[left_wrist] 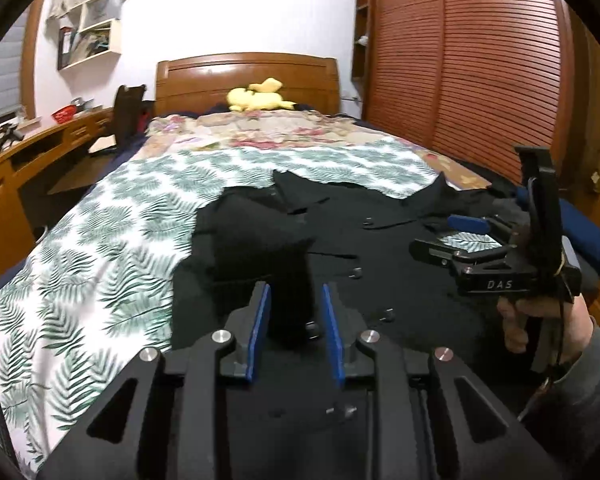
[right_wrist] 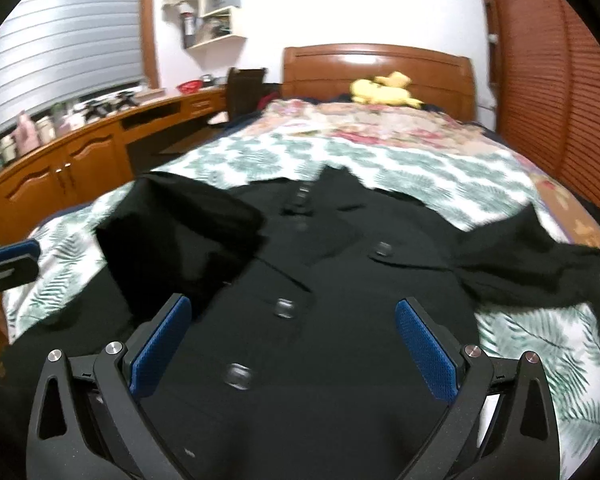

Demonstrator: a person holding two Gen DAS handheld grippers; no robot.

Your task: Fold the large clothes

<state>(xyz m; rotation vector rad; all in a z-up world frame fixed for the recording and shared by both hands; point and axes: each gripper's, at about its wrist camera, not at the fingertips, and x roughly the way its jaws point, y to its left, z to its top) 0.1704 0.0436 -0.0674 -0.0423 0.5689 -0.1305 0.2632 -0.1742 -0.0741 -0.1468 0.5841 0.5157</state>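
Observation:
A large black buttoned coat [left_wrist: 380,248] lies spread face up on the bed, collar toward the headboard; it also fills the right wrist view [right_wrist: 340,280]. My left gripper [left_wrist: 294,292] is shut on a raised fold of the coat's left sleeve [left_wrist: 284,264], held just above the coat. That sleeve lies folded over the body in the right wrist view [right_wrist: 180,240]. My right gripper [right_wrist: 292,312] is open and empty, hovering over the coat's button row; in the left wrist view [left_wrist: 460,236] it sits at the coat's right side, jaws wide apart.
The bed carries a leaf-print cover [left_wrist: 100,248] and a floral quilt [left_wrist: 268,128]. A yellow plush toy [left_wrist: 256,98] lies by the wooden headboard [left_wrist: 244,76]. A wooden desk [right_wrist: 80,152] runs along the left. Slatted wardrobe doors [left_wrist: 460,60] stand on the right.

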